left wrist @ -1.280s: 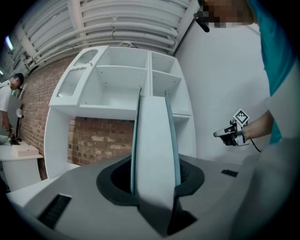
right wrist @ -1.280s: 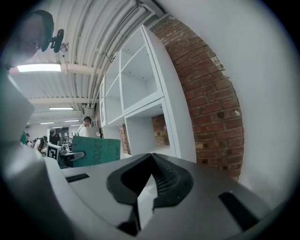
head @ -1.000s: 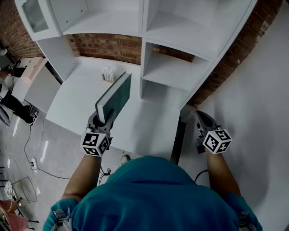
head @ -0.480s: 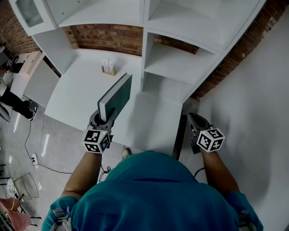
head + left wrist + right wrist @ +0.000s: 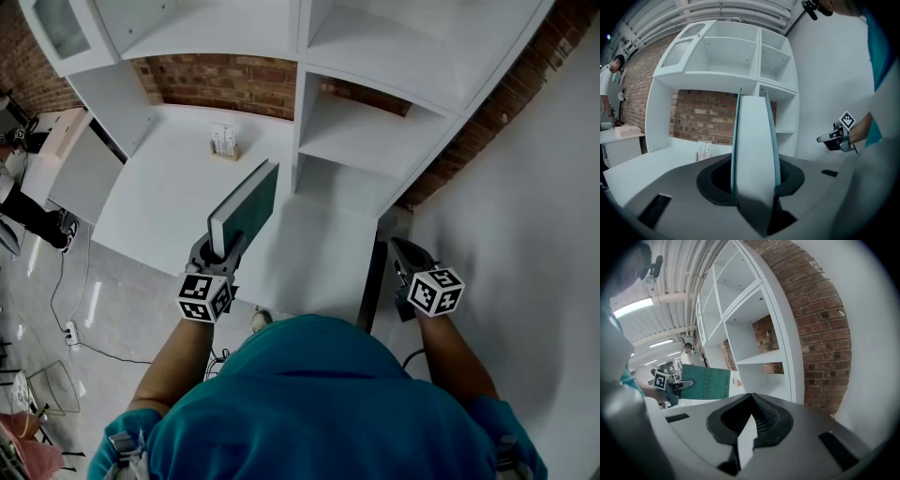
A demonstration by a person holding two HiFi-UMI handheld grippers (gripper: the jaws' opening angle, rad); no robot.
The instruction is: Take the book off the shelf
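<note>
**Status: Book Clear of Shelf, Held in Left Tool**

1. Left tool [image 5: 222, 253]: the 2 jaws pinch the book [image 5: 246, 204] at its near end. In the left gripper view the white page block stands upright between the jaws, with a teal cover on each side, and fills the gap from pad to pad.

2. Book position: the book is outside every compartment of the white shelf unit [image 5: 367, 142]. It stands on edge in the air over the white table [image 5: 155, 202], with its length pointing away from the person and its far end near the unit's vertical divider. The right gripper view shows the teal cover face-on, with printed lettering too small to read.

3. Right tool [image 5: 398, 248]: the jaws are pressed together with nothing between them. The tool is held at the person's right side, past the right edge of the table and well apart from the book.

4. Surroundings: a small holder [image 5: 223, 145] with upright white items stands on the table near the brick wall [image 5: 225, 82]. The compartments in view hold nothing.
</note>
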